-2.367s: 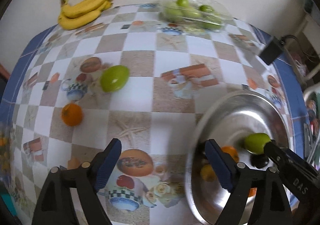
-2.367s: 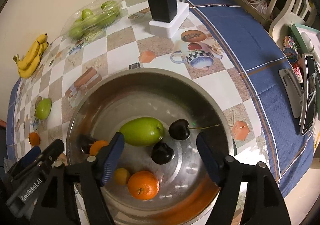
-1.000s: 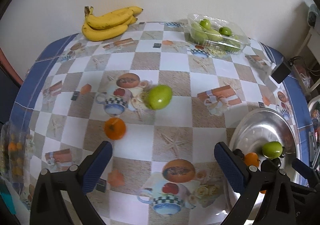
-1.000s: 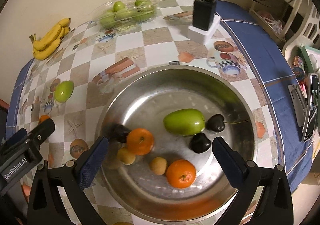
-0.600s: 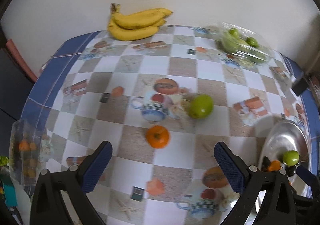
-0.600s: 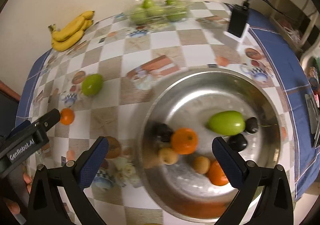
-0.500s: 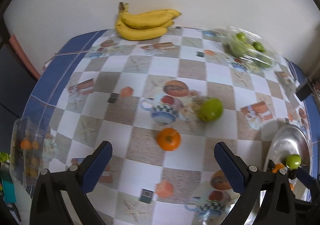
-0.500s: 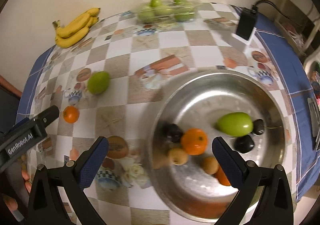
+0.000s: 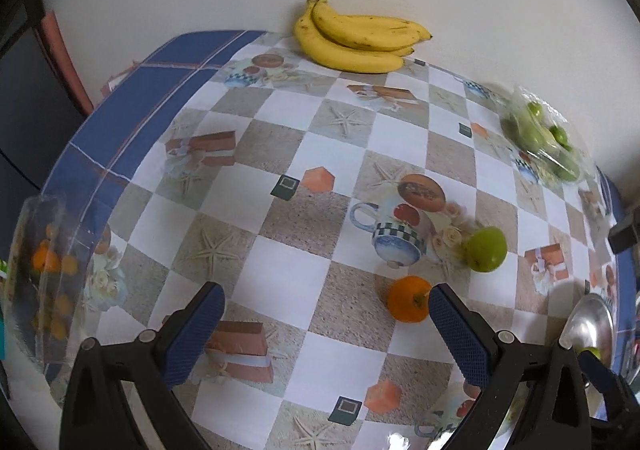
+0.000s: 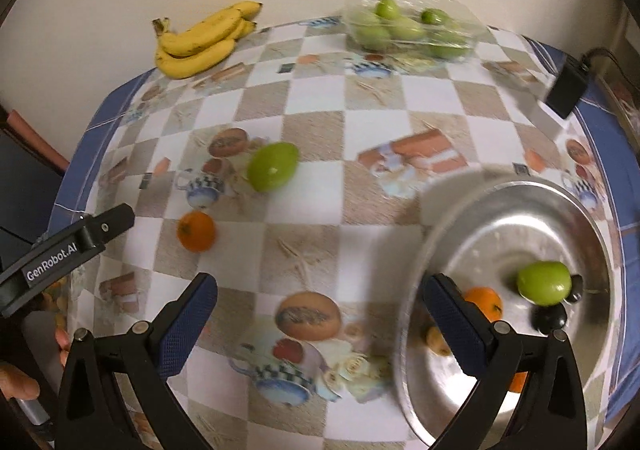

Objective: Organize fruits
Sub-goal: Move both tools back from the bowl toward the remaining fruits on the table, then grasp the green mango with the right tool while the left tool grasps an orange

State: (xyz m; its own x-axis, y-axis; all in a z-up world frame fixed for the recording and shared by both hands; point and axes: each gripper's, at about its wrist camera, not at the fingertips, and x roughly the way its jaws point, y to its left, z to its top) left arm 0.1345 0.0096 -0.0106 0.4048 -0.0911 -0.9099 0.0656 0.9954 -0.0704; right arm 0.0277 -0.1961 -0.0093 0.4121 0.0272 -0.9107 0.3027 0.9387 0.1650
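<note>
Grippers spread, two fruits loose on table

Left gripper (image 9: 324, 314) jaws wide apart, nothing between them, hovering over checkered tablecloth (image 9: 320, 154). Right gripper (image 10: 318, 304) also spread wide, empty. Orange (image 9: 409, 299) sits on the cloth just beside the left gripper's right fingertip, whether touching cannot be told. Green fruit (image 9: 486, 249) lies near it, just beyond, next to a printed cup. Both apart from the metal bowl (image 10: 452, 218). In the right wrist view the bowl holds a green fruit (image 10: 544, 282), an orange (image 10: 485, 302), dark fruits (image 10: 552, 316) and a small yellowish one, partly hidden behind the gripper finger. Banana bunch (image 9: 356, 40) at the far edge by the wall. Clear pack of green fruits (image 10: 412, 28) at far side. Black adapter (image 10: 568, 90) near the right edge. Clear pack with small orange fruits (image 9: 44, 270) at the left edge, blurred.
</note>
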